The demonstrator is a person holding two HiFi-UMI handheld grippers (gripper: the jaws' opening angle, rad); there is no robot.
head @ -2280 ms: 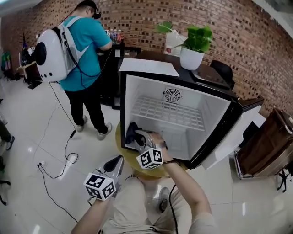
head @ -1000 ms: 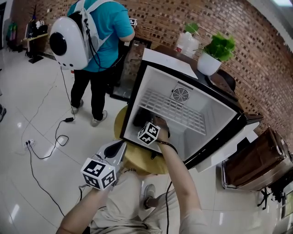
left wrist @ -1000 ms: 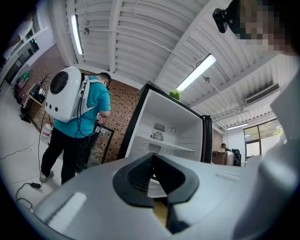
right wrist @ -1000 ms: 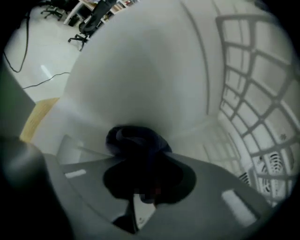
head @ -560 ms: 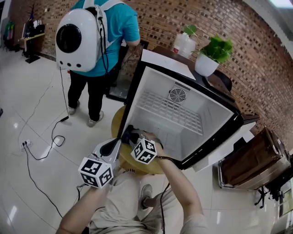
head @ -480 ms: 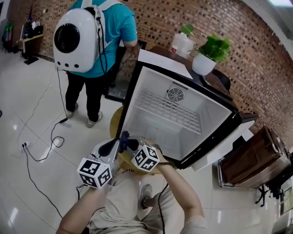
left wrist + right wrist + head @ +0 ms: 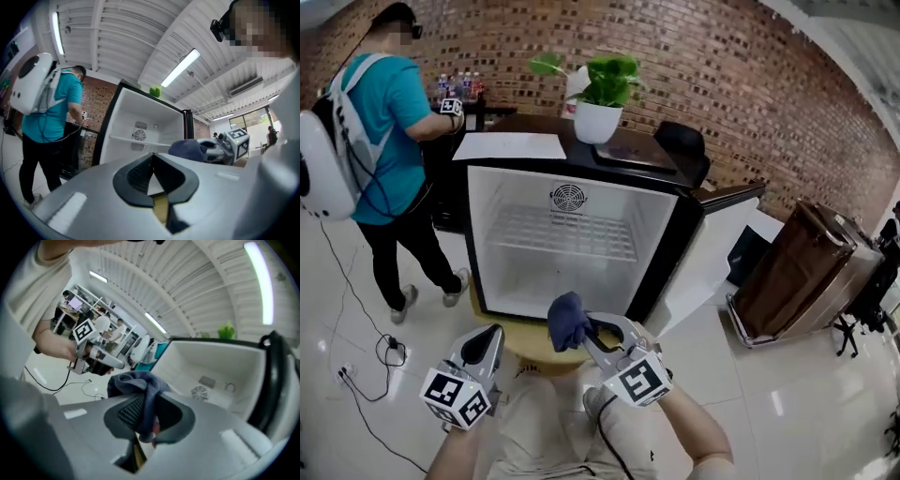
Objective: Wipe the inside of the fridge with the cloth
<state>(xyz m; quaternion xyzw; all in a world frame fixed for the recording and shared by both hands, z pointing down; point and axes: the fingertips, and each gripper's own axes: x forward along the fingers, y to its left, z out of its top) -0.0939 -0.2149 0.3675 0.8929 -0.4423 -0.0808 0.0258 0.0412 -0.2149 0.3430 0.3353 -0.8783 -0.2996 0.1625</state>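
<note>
Blue cloth (image 7: 568, 319) pinched in right gripper (image 7: 592, 336) fingers, just outside the open fridge (image 7: 502, 244), in front of its bottom edge. Left gripper (image 7: 485, 343) fingers pressed together, empty, off to the left. Fridge inside lies straight ahead of the cloth; right hand looks nearer.

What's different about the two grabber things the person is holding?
The right gripper pinches the dark blue cloth, while the left gripper is shut on nothing. In the head view the right gripper is closer to the open fridge than the left gripper, which is off to the side. Both have their jaws closed and are outside the fridge.
</note>
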